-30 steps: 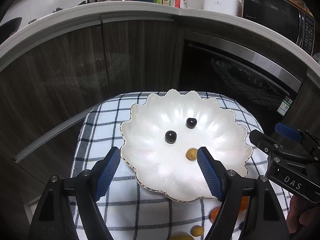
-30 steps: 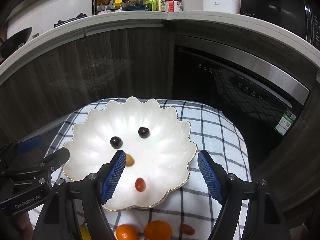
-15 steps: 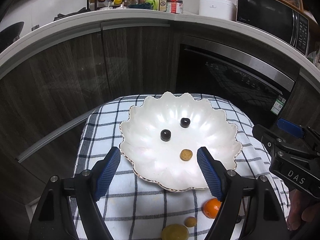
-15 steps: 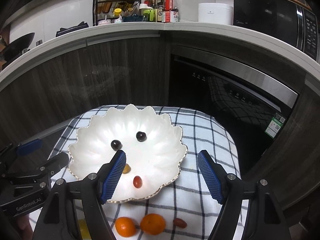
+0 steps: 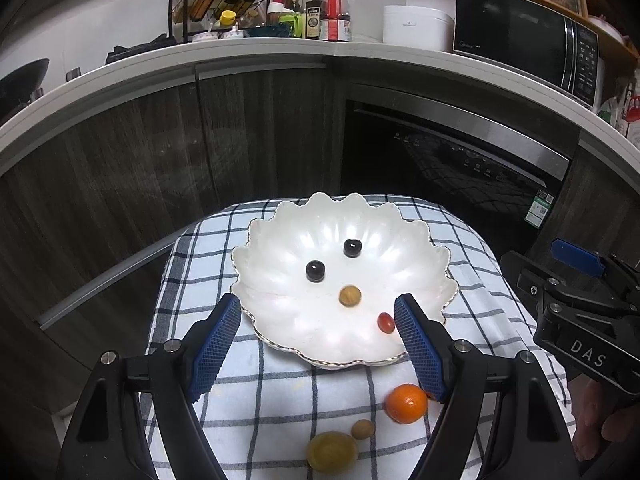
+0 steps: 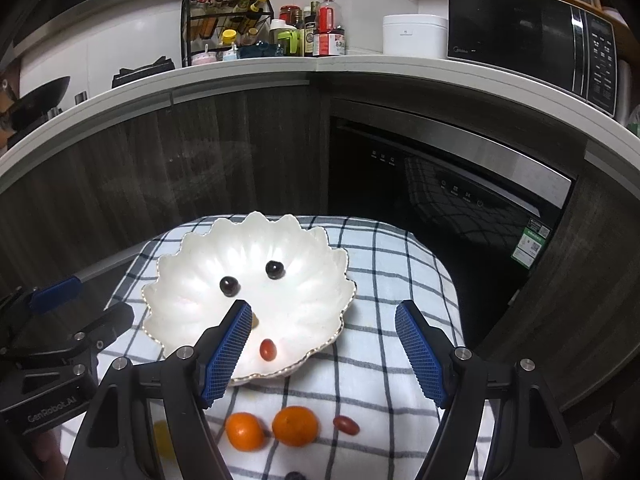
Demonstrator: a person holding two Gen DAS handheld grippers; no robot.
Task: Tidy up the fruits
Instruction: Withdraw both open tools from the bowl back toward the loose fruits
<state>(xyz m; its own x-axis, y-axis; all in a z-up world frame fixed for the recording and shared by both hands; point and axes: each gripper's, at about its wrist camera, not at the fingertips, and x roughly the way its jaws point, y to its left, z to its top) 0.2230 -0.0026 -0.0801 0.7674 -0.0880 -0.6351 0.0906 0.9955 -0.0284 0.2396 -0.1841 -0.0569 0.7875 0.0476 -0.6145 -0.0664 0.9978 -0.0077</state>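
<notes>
Item: loose fruit on checked cloth (image 6: 400, 280), below scalloped plate (image 6: 192, 264). Two oranges (image 6: 295, 426) and an oblong red fruit (image 6: 346, 425), long axis crosswise, are placed nearest the right gripper (image 6: 322, 352). Both right and left gripper (image 5: 318, 344) are held spread, empty.

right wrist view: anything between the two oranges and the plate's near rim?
Nothing: in the right wrist view only bare checked cloth separates the two oranges from the plate rim. Both grippers' jaws are open and empty.
</notes>
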